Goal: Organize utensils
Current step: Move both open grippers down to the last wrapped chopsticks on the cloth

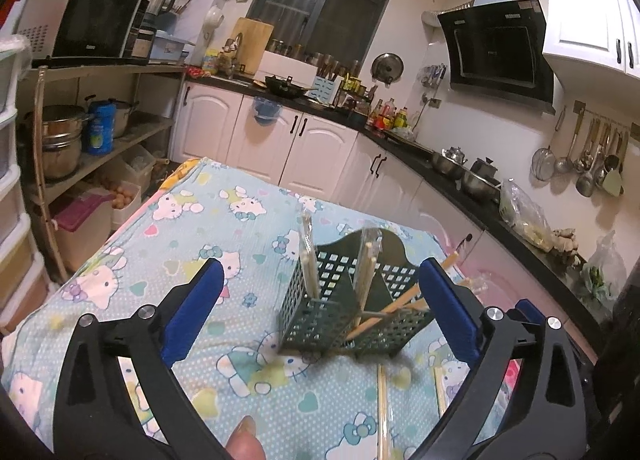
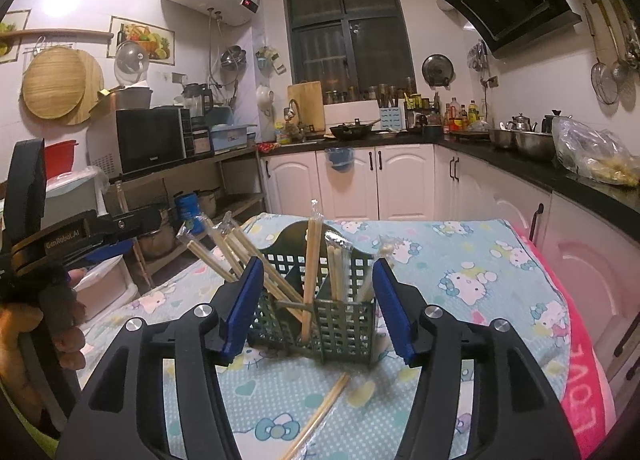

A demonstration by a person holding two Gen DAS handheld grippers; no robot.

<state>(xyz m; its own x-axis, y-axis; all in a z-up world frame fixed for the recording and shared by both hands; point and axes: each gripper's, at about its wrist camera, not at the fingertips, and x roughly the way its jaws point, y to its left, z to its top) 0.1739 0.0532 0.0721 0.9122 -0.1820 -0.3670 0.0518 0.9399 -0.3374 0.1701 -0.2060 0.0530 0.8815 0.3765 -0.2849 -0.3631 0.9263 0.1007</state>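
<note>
A: Item one, green utensil basket (image 2: 320, 300): upright on the cartoon-print tablecloth (image 1: 192, 228), wrapped chopsticks (image 2: 310, 280) standing and leaning in its compartments.

B: Loose pairs (image 1: 384, 412) lie on the cloth before it. Grippers?

A: Left gripper (image 1: 320, 312): spread wide, empty. Right gripper (image 2: 316, 304): parted, basket beyond its tips, nothing pinched.

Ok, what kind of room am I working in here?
A home kitchen, by the look of it: a range hood on the wall, white cabinets under a dark counter, and a microwave on a shelf. The work surface is a table under a cartoon-print cloth.
</note>
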